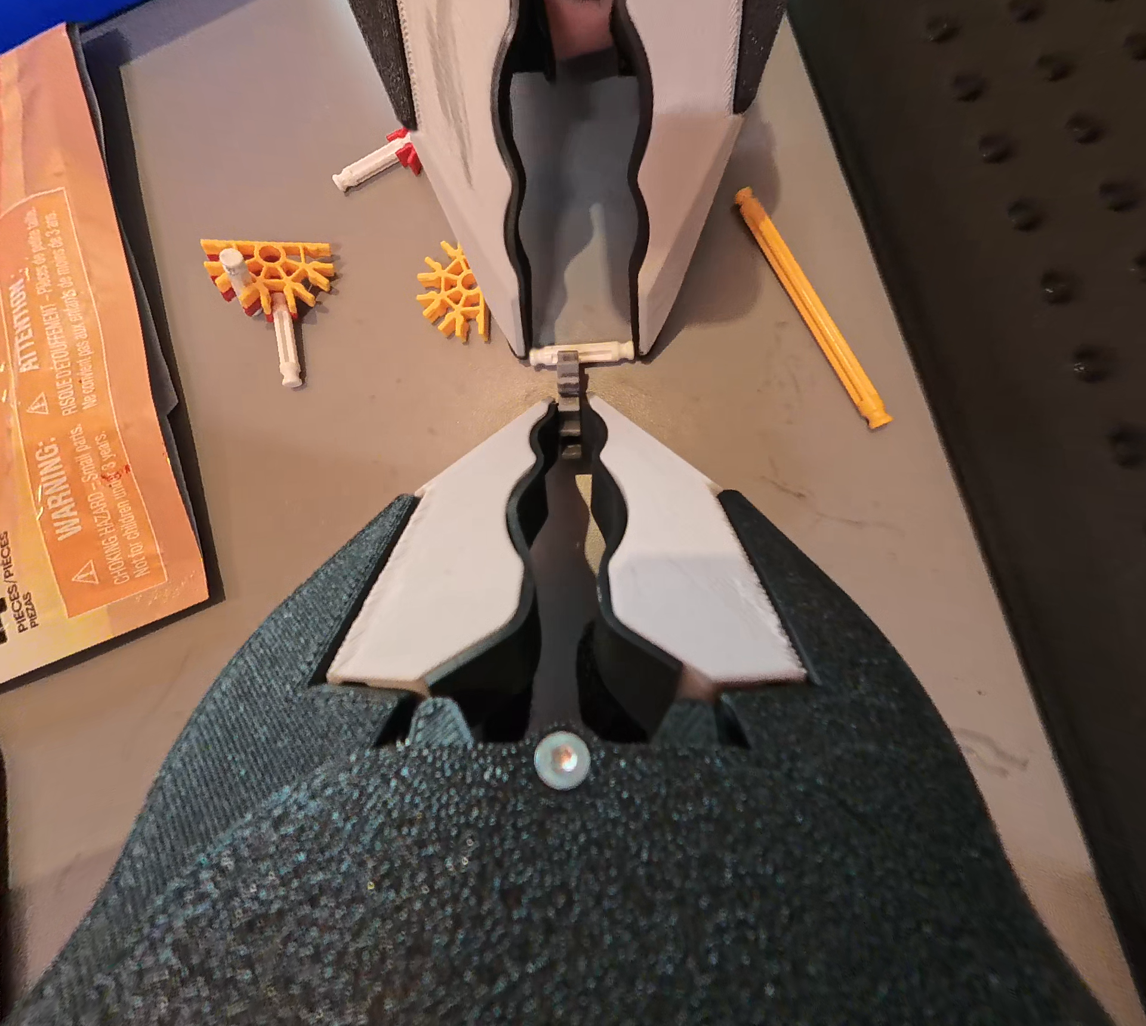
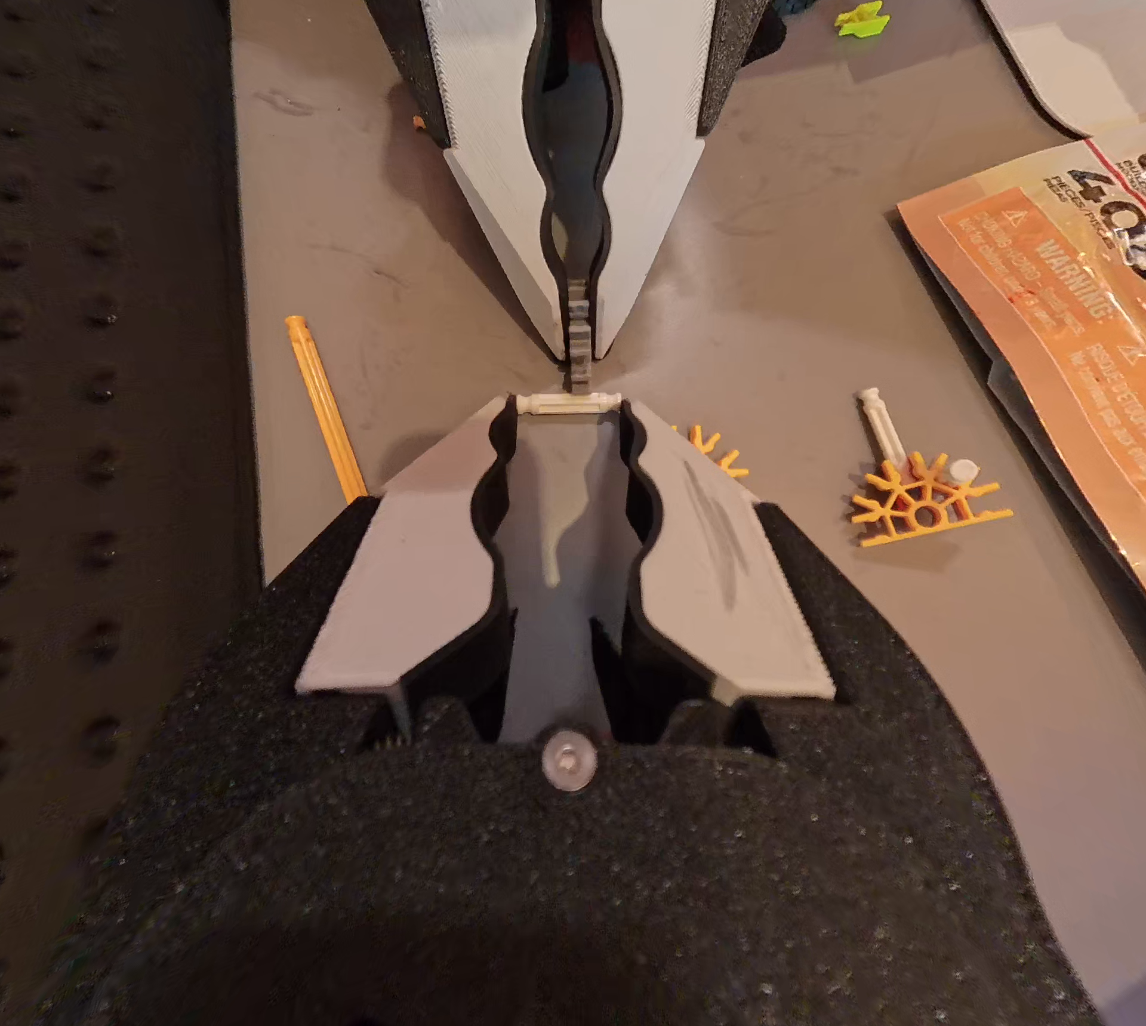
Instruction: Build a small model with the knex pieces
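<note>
My left gripper (image 1: 570,426) pinches the grey connector (image 1: 568,376); my right gripper (image 2: 569,402) clamps the white rod (image 2: 569,402) endwise above the tabletop (image 2: 384,227). If I push off-centre, the rod may slip out.

Dim, warm indoor light leaves soft shadows on the matte grey table (image 1: 260,128), with wide-angle bending at edges and blurred foreground.

A smooth grey tabletop (image 1: 260,128), faintly scuffed and softly lit from above, is seen throughout. It is bordered along one side by a black mat (image 1: 1004,190) studded with small bumps.
</note>
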`<move>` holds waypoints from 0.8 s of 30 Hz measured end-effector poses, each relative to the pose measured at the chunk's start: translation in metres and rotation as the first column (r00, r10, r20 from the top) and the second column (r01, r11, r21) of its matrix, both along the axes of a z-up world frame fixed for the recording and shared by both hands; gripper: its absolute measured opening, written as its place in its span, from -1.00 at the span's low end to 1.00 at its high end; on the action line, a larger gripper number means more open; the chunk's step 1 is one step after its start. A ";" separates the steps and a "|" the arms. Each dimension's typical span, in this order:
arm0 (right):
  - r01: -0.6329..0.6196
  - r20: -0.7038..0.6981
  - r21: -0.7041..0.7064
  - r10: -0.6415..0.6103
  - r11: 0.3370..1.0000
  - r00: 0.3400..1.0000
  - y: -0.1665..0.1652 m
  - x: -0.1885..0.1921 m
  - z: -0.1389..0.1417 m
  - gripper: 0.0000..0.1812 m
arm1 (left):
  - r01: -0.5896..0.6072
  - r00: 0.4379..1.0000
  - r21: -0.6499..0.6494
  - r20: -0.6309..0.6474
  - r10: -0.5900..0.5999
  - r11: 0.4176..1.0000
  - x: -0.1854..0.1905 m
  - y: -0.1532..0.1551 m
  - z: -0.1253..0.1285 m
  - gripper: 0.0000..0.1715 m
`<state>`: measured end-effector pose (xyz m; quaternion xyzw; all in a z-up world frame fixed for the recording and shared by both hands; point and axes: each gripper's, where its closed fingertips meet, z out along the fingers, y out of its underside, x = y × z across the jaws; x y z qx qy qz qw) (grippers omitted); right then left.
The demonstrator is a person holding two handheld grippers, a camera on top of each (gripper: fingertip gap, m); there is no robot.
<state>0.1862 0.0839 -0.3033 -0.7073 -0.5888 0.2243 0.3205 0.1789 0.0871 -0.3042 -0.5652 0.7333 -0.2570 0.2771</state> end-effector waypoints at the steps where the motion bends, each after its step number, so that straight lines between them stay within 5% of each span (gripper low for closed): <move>1: -0.003 0.000 -0.004 0.003 1.000 1.000 0.000 0.000 0.000 -0.65 | 0.000 1.000 -0.001 0.000 0.000 1.000 0.000 0.000 0.000 -0.94; 15: -0.015 -0.012 -0.006 0.015 1.000 1.000 -0.003 0.005 0.002 -0.53 | -0.021 1.000 -0.022 0.000 0.021 1.000 0.000 0.000 0.000 -0.94; 24: -0.006 -0.012 -0.022 0.006 1.000 1.000 -0.002 0.023 0.004 -0.68 | -0.021 1.000 -0.029 -0.006 0.020 0.999 0.000 0.000 0.000 -0.94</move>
